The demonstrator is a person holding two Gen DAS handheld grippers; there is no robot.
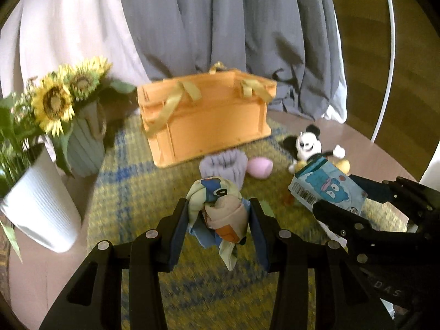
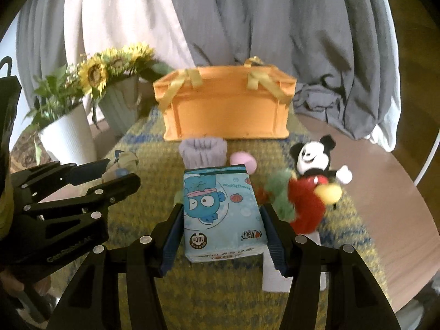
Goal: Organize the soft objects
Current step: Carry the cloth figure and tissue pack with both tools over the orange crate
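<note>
While both loads hang clear of the mat [image 1: 132, 192] — left gripper [image 1: 218, 220] clamped on crumpled cloth bundle [image 1: 217, 209], right gripper [image 2: 222, 214] clamped on tissue pack [image 2: 222, 209]. Loose cloth tail dangling below pads; could slide out. Pack soft, may squeeze free. Further off: purple sock [image 2: 203, 152], pink ball [image 2: 243, 161], mouse plush [image 2: 313, 170] on mat. Beyond, orange basket [image 2: 228, 112] — ribbon handles could snag a drop.

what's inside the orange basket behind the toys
Cannot tell. Both wrist views show only the outer wall of the orange basket and its yellow ribbon handles; the rim hides the inside. Grey curtains hang behind it.
</note>
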